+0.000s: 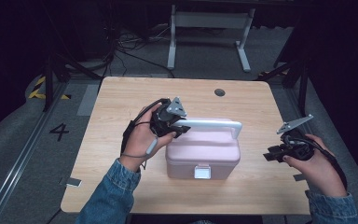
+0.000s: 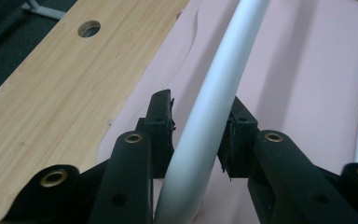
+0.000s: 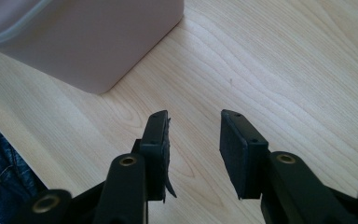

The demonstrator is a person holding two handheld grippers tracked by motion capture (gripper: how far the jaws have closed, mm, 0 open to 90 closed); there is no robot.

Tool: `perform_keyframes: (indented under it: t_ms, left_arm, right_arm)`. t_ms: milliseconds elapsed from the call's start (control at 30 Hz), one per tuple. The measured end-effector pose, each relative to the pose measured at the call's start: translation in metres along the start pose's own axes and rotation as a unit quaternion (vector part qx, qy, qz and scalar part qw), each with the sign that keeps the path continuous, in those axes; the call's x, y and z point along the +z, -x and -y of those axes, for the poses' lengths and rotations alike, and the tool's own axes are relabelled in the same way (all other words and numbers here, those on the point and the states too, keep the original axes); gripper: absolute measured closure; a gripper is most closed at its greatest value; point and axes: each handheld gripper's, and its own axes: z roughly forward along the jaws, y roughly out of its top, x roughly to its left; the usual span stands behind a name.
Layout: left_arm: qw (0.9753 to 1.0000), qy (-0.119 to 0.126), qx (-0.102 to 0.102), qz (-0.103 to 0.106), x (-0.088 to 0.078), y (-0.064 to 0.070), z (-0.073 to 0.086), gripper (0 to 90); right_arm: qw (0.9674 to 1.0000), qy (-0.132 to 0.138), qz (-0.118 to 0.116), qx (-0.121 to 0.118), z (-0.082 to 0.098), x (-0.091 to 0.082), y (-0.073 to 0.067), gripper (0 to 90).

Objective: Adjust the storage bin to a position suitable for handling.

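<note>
A pale pink lidded box (image 1: 203, 154) stands in the middle of the wooden table (image 1: 121, 102), its white handle (image 1: 214, 124) raised over the lid. My left gripper (image 1: 179, 126) is shut on the left end of that handle. In the left gripper view the handle (image 2: 214, 93) runs between both pads, which press on it, above the pink lid (image 2: 307, 70). To the right of the box, my right gripper (image 1: 271, 155) is held low over the table. Its jaws (image 3: 195, 140) stand open with nothing between them, and the box's corner (image 3: 88, 42) lies ahead to the left.
A white latch (image 1: 202, 172) sits on the box's front face. The tabletop has a round cable hole (image 1: 219, 92) near its far edge. A white frame (image 1: 209, 28) stands on the floor behind the table. A denim sleeve (image 3: 0, 172) is near the table's front edge.
</note>
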Motion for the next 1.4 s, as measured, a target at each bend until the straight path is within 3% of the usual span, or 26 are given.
perform_keyframes:
  t_ms: [600, 967, 1333, 1400]
  left_arm:
    - [0.9999, -0.010, 0.005, -0.001, -0.017, -0.007, -0.015, 69.9]
    - [0.9997, -0.007, -0.017, 0.013, -0.019, -0.020, -0.022, 69.2]
    - [0.9987, 0.004, -0.045, 0.024, -0.019, -0.033, -0.024, 67.9]
    - [0.9983, 0.002, -0.051, 0.027, -0.019, -0.037, -0.025, 67.8]
  right_arm:
    - [0.9999, 0.017, 0.003, 0.002, 0.001, -0.006, 0.002, 63.2]
    - [0.9979, 0.064, 0.011, -0.003, 0.000, -0.014, -0.001, 62.3]
    - [0.9962, 0.085, -0.001, -0.019, -0.005, -0.016, -0.007, 62.9]
    - [0.9944, 0.104, -0.009, -0.016, -0.004, -0.017, -0.010, 64.0]
